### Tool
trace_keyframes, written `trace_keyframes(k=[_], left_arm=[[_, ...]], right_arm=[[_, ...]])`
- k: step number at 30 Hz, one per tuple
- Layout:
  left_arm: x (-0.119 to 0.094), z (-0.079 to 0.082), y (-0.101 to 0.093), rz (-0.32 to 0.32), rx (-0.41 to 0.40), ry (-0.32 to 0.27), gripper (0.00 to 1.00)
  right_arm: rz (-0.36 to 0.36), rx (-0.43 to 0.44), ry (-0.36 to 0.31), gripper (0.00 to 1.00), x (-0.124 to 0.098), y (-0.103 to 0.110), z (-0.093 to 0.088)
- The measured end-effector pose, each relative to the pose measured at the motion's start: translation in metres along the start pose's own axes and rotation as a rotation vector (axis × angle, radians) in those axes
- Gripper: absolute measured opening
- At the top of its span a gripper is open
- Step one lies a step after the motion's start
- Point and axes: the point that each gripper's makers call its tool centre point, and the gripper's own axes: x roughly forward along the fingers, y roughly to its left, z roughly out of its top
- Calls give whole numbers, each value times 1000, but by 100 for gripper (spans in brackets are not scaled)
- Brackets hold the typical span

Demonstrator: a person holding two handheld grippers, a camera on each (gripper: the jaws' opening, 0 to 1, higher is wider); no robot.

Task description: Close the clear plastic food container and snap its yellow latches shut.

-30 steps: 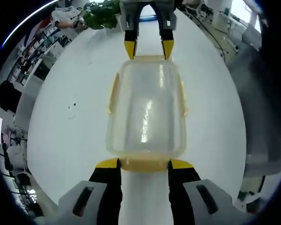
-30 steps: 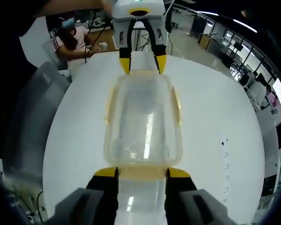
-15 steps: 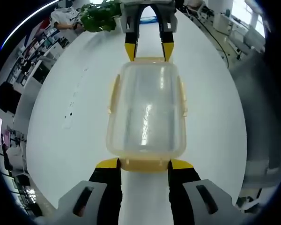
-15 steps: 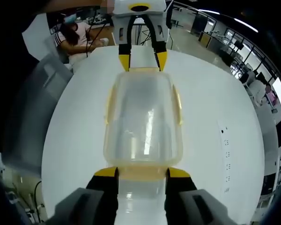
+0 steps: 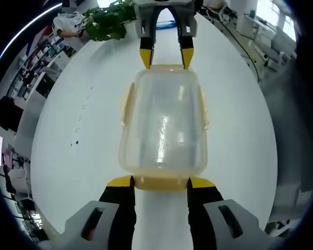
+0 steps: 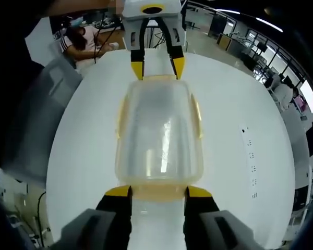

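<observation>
Surroundings: white worktop (image 5: 68,120), a green plant (image 5: 107,23) at its far edge, a seated person (image 6: 86,44) beyond.
Box (image 5: 163,122): lid on, mid-worktop (side latches (image 5: 202,107) flat).
Left tongs (image 5: 160,182): spread wide, straddling the near end latch (image 5: 161,182).
Right tongs (image 6: 152,191): likewise released, opposite end.

Container (image 5: 163,125) sits mid tabletop (image 5: 73,120), between the left tongs (image 5: 160,182) at one short end and right tongs (image 5: 166,54) opposite.
</observation>
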Motion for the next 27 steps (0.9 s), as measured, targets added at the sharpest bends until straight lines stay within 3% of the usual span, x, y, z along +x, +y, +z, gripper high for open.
trace_keyframes(k=[20,27], left_arm=[[16,33,-10,3,6,-9,35],[25,32,-9,-7,4,5,35]], right_arm=[[-3,9,67,36,-5,6,-38],[6,13,72,36,-5,8,-41]])
